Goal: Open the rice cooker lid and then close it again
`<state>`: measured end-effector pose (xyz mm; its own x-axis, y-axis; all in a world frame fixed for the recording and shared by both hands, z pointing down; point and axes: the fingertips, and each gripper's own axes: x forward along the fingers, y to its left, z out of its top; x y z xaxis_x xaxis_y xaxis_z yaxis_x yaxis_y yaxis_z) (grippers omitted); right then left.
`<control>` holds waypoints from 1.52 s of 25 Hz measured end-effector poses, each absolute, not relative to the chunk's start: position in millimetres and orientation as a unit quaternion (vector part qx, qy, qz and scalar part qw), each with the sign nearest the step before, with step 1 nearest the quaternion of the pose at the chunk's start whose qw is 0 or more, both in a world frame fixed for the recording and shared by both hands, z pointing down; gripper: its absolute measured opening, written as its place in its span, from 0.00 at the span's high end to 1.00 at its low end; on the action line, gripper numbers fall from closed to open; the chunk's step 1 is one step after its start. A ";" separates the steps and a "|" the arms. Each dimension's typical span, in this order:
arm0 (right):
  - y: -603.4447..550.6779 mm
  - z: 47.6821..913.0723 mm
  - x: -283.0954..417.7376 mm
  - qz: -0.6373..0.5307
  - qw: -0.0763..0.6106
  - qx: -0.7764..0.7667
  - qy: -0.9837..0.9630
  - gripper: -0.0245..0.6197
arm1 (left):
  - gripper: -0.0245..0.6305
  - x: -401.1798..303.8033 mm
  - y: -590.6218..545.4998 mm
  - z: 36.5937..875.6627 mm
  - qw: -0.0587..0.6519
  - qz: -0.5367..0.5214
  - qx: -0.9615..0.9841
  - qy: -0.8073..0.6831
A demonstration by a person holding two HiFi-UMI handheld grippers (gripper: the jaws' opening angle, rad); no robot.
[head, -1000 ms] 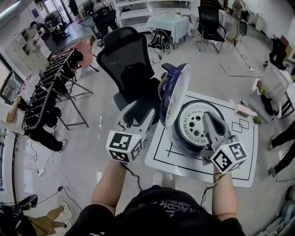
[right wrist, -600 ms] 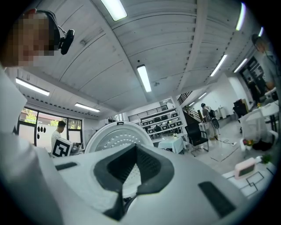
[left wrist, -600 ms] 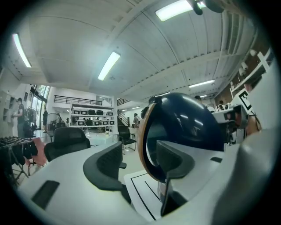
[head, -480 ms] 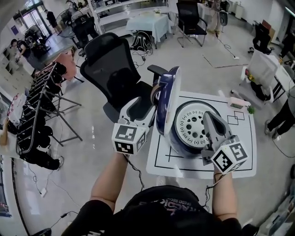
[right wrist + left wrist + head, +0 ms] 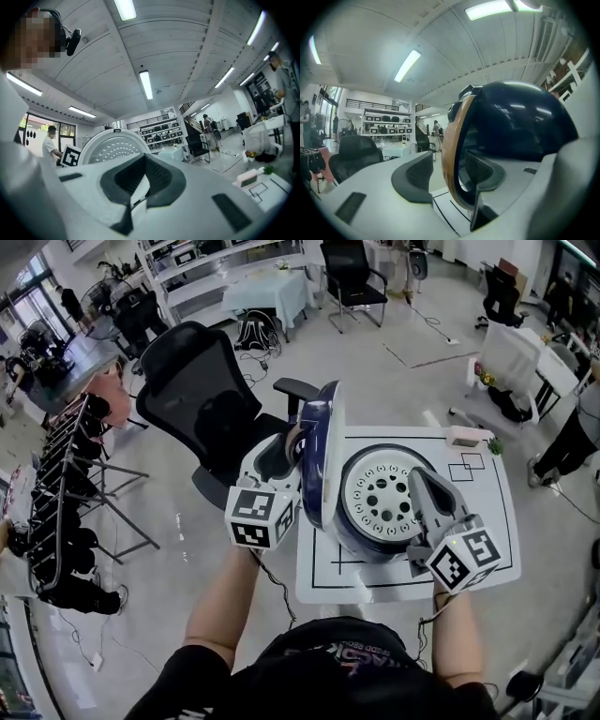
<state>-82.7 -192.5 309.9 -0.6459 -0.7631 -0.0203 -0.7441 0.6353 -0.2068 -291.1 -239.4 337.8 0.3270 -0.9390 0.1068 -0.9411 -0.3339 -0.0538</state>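
Navy-blue domed rice cooker lid [image 5: 313, 470] stands open, left gripper [image 5: 281, 448] just closing its jaws loosely round the rim, presumably to lower it; right gripper [image 5: 422, 486] sits pinched together.

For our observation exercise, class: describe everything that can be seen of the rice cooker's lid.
The lid is open, standing upright on edge at the left side of the cooker body. Its domed outer shell looks like glossy dark blue plastic, with a curved tan band and a black piece at its top. The left gripper meets it from outside: the tan band stands between its jaws, which have just been closing; one pad is clear of it, the other's contact cannot be told.
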 end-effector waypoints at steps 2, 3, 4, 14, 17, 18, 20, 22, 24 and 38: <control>-193.7 309.8 -82.1 -0.090 0.054 -0.420 0.901 0.96 | 0.65 -288.5 -242.2 336.3 0.006 0.058 0.817 -0.574; -194.3 309.9 -81.7 -0.091 0.054 -0.421 0.901 0.96 | 0.68 -287.4 -243.5 335.4 0.004 0.058 0.818 -0.573; -194.7 310.1 -81.3 -0.091 0.054 -0.423 0.900 0.96 | 0.72 -286.6 -244.6 334.5 0.002 0.057 0.818 -0.572; -192.8 311.8 -83.8 -0.095 0.052 -0.429 0.897 0.96 | 0.78 -281.7 -243.9 329.5 -0.022 0.080 0.819 -0.568; -191.7 309.0 -83.6 -0.091 0.053 -0.429 0.897 0.96 | 0.79 -274.7 -243.7 325.4 -0.035 0.096 0.817 -0.567; -190.9 307.8 -83.0 -0.090 0.053 -0.430 0.897 0.96 | 0.79 -272.4 -243.6 324.3 -0.039 0.102 0.817 -0.566; -189.9 306.0 -79.9 -0.088 0.054 -0.433 0.895 0.96 | 0.78 -267.0 -243.3 322.6 -0.047 0.115 0.815 -0.565; -190.3 305.9 -76.1 -0.088 0.056 -0.437 0.893 0.96 | 0.78 -261.5 -244.2 321.9 -0.055 0.126 0.814 -0.564; -190.5 306.4 -73.3 -0.088 0.058 -0.441 0.891 0.96 | 0.78 -257.1 -245.6 321.7 -0.061 0.136 0.813 -0.563; -191.4 293.0 -46.5 -0.077 0.069 -0.443 0.891 0.96 | 0.78 -203.2 -246.0 319.1 -0.130 0.210 0.805 -0.539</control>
